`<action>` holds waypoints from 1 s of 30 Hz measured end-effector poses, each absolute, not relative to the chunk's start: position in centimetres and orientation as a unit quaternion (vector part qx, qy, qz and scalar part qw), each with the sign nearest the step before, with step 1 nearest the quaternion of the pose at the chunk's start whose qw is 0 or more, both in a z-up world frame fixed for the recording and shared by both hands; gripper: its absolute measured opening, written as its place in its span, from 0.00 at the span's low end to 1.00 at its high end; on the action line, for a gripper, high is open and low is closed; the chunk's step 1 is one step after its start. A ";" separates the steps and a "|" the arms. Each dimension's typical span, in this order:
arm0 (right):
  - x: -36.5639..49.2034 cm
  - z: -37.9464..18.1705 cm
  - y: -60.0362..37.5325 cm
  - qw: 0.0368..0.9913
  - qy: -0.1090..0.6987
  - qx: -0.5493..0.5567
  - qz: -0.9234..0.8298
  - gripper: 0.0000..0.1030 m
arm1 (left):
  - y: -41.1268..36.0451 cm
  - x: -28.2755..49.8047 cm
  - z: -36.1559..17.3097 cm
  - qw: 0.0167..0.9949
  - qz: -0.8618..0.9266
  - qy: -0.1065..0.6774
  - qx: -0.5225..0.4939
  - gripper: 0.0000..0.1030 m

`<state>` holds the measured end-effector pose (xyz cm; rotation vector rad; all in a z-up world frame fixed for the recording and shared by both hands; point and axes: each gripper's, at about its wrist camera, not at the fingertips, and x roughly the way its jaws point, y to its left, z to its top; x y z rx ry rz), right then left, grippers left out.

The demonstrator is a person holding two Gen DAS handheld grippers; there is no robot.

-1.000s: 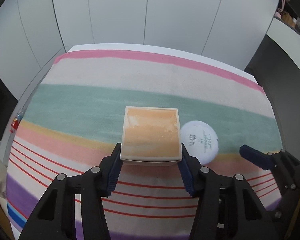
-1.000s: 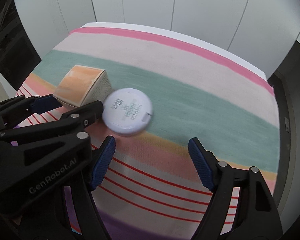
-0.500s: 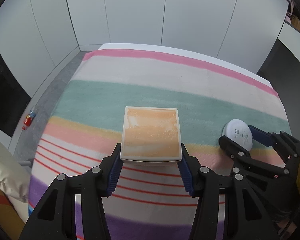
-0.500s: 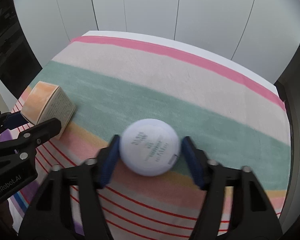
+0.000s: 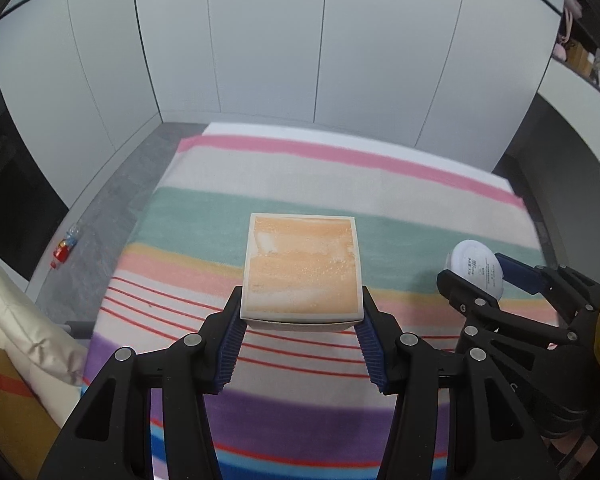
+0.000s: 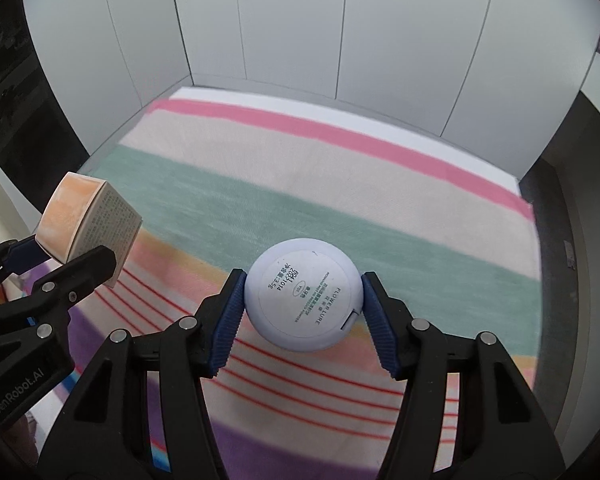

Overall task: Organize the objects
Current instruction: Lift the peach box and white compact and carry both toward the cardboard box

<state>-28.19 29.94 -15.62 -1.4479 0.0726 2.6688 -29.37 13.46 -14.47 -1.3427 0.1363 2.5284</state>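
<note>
White wall panels (image 5: 260, 48) are standing behind a tabletop (image 5: 300, 184) that is wearing a stripy cloth of pink, cream, green, red and purple.

Low in the middle of the left wrist view, the left tongs (image 5: 300, 334) are squeezing an orange box (image 5: 302, 268) from both sides, and the box is hanging clear above the cloth. Its flat orange face is looking up at the camera. At the middle right of that view, the right tongs (image 5: 478, 270) are holding a round white case (image 5: 476, 268).

In the right wrist view, the right tongs (image 6: 302, 304) are clamped on the round white case (image 6: 302, 294), one blue pad on each side, low in the middle of the frame. They have just been closing on it. The case is also up off the cloth. The orange box (image 6: 86, 222) is sitting at the middle left of this frame, in the left tongs (image 6: 64, 252).

So each thing is already in its own tongs, and the two are being carried side by side and well apart, with the box toward the left. I think the next move is putting them down somewhere tidy, but no tray or bin is showing.

Only the right view is showing the small print on the box's side and the writing on the case. Only the left view is showing the floor (image 5: 112, 208) at the left, with a little red toy (image 5: 64, 249) on it, and a shelf (image 5: 580, 56) at the upper right.
</note>
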 end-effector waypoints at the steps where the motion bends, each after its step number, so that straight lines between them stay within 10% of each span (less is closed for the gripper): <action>1: -27.8 -15.1 30.0 0.053 0.023 -0.475 0.878 0.59 | 13.5 -29.0 -13.9 0.139 0.875 0.047 -0.462 0.51; 30: -12.4 -2.3 27.1 0.043 0.043 -0.469 0.881 0.58 | 8.3 -13.8 -2.1 0.141 0.892 0.034 -0.427 0.51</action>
